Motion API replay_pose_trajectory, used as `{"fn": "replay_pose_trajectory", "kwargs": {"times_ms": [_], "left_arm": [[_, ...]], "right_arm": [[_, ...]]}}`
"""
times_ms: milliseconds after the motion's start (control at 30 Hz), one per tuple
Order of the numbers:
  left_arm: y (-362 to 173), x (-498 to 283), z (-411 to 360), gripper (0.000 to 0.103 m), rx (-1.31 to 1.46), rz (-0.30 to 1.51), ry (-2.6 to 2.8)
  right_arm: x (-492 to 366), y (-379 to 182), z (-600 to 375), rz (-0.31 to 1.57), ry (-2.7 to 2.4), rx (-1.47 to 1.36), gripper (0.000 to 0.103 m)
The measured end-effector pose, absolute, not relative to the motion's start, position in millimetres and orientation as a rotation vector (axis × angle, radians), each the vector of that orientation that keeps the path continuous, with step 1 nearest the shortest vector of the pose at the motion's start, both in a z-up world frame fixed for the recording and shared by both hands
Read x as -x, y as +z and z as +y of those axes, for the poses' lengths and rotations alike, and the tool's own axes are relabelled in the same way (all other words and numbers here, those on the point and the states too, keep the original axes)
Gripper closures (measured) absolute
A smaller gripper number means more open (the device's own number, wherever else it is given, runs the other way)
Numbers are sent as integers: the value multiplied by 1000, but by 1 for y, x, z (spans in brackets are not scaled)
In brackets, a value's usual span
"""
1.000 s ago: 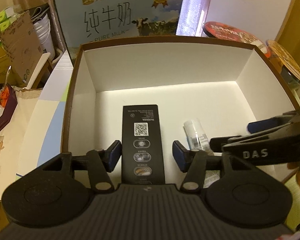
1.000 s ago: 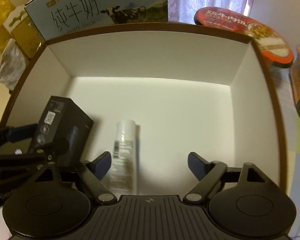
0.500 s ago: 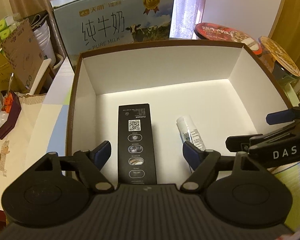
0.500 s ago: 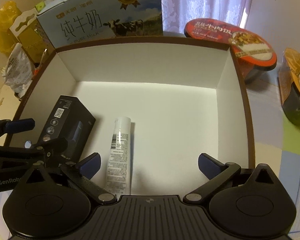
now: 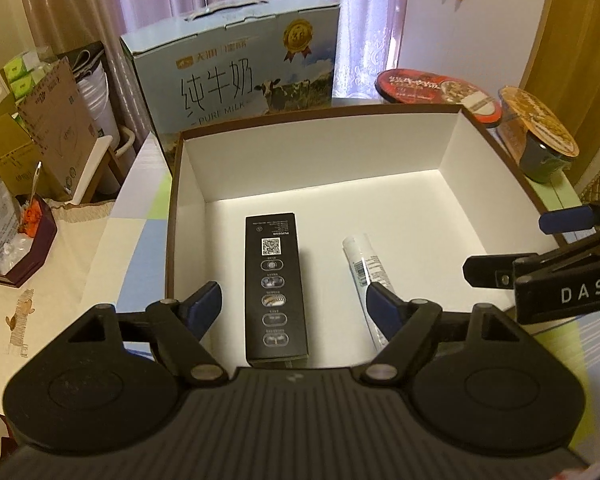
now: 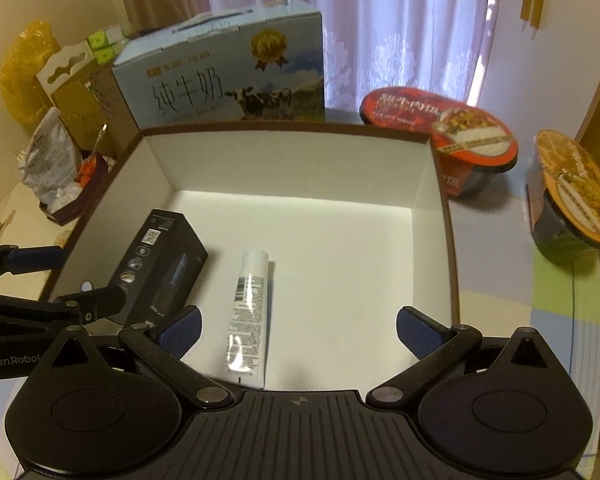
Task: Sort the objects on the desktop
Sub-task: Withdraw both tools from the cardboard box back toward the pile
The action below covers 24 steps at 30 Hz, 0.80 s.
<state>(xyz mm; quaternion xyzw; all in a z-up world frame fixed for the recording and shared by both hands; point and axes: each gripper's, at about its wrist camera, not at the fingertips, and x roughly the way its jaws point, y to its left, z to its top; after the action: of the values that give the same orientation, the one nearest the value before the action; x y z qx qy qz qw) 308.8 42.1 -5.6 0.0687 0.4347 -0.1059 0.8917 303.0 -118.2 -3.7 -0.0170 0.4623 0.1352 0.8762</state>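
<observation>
**Two items lying in the open box, both grippers empty**

On the left, the left gripper (image 5: 294, 306) hangs over the near edge of the white-lined box (image 5: 320, 160) with its jaws spread wide, holding nothing. Inside the box the black carton (image 5: 276, 288) lies flat along the left half. Just to its right, apart from it, the white tube (image 6: 249, 312) lies lengthwise, one end pointing to the far wall. The rest of the box floor is bare. The right gripper (image 6: 298, 330) is likewise wide apart and empty. Beyond the far wall stands a milk carton case (image 6: 228, 76); to the right sit two instant noodle bowls (image 6: 460, 136).
</observation>
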Motion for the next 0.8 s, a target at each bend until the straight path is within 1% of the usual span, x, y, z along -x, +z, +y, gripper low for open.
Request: {"fn": "replay_pose_trajectory", "kwargs": {"times_ms": [233, 333, 800], "left_arm": [[15, -281, 41, 26, -140, 866, -216], [23, -267, 41, 21, -137, 849, -206], [50, -194, 49, 20, -92, 787, -181]], "right_arm": [[-272, 19, -122, 886, 279, 54, 2], [-260, 27, -124, 859, 288, 43, 2], [-188, 49, -138, 751, 347, -2, 2]]}}
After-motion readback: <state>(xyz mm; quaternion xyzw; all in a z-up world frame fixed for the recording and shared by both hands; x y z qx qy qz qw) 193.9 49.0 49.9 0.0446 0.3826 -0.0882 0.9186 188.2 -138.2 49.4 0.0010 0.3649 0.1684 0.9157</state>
